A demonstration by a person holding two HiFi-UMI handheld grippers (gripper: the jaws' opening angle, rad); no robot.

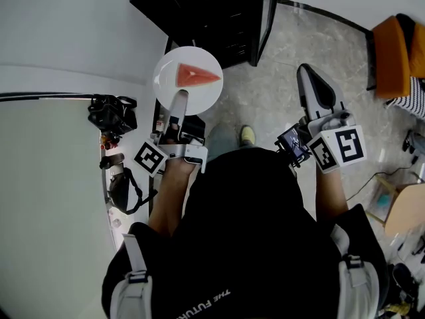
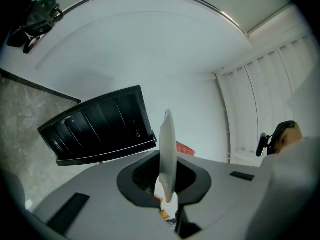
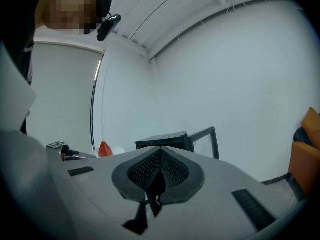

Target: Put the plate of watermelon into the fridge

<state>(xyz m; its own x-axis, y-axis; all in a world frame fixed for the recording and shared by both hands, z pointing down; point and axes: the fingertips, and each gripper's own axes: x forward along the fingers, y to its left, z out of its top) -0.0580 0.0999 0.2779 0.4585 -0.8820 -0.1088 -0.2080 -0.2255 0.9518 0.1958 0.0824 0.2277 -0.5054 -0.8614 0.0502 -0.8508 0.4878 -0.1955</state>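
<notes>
One plate (image 2: 167, 149), clamped in left gripper (image 2: 168, 196) jaws

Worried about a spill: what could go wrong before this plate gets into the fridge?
The left gripper pinches the plate only at its near rim, so it may tilt and the watermelon slide off. The plate might also clip the fridge or its open door on the way in. The right gripper is shut and empty, giving no support.

black camera (image 1: 111, 113) on white surface (image 1: 46, 178), perhaps a table | orange chair (image 1: 395, 52)
</notes>
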